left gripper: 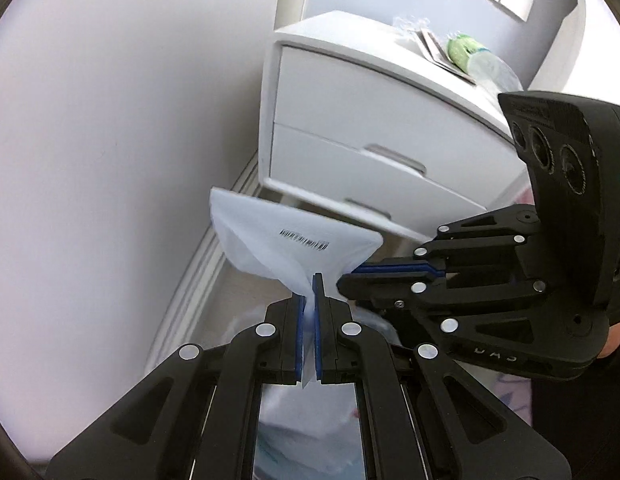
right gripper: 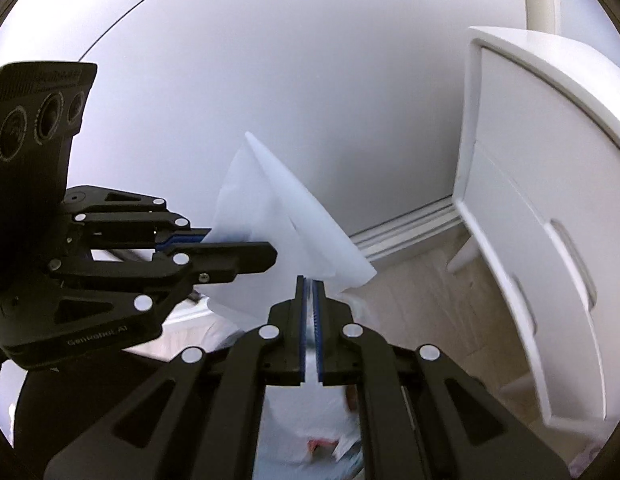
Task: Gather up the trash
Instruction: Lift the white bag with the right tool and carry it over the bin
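A translucent white plastic trash bag (left gripper: 286, 240) with a printed barcode is held up between both grippers. My left gripper (left gripper: 308, 280) is shut on the bag's top edge. My right gripper (right gripper: 308, 284) is shut on the same bag (right gripper: 278, 216) from the other side. The right gripper (left gripper: 349, 276) also shows in the left wrist view, coming in from the right. The left gripper (right gripper: 270, 256) shows in the right wrist view, coming in from the left. The bag's body hangs below the jaws, with some trash seen dimly inside.
A white two-drawer nightstand (left gripper: 349, 120) stands against the wall; on its top lie a clear plastic bottle with a green label (left gripper: 473, 56) and some paper. The nightstand (right gripper: 549, 208) is to the right in the right wrist view. Light wood floor (right gripper: 429, 304) and white baseboard lie below.
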`<state>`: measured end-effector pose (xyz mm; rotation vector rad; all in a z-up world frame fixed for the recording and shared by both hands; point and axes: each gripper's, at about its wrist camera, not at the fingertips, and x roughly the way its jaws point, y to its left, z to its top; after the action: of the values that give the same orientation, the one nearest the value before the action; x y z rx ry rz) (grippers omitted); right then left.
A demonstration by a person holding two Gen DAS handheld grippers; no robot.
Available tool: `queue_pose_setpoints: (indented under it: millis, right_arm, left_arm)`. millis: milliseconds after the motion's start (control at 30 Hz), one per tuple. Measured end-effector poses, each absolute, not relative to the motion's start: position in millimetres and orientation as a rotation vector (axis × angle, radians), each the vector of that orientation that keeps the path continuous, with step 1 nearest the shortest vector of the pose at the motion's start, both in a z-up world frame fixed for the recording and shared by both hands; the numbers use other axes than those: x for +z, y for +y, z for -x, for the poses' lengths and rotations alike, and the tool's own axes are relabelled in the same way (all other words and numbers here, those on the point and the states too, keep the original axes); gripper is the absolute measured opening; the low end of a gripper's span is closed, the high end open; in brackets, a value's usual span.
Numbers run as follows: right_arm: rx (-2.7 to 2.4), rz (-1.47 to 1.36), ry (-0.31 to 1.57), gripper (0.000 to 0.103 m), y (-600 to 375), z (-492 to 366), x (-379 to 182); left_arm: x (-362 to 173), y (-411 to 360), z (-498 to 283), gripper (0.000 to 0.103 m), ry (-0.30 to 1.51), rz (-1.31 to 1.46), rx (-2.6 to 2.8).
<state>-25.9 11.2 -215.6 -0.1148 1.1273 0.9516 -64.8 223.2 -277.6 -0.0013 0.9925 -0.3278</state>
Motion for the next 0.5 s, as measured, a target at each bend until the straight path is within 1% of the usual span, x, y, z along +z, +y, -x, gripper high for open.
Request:
queue_pose_setpoints:
  millis: [167, 300, 500]
  right_arm:
    - [0.971, 0.12, 1.196, 0.006, 16, 50, -216]
    - [0.947, 0.131, 1.275, 0.006, 21, 58, -225]
    - [0.914, 0.156, 1.381, 0.006, 23, 72, -256]
  left_arm:
    - [-274, 205, 102, 0.003, 1.015, 0.045, -0.288]
    - [-290, 217, 125, 0.003, 1.053, 0.183, -0.236]
    - [-328, 218, 151, 0.003, 1.129, 0.24, -0.18]
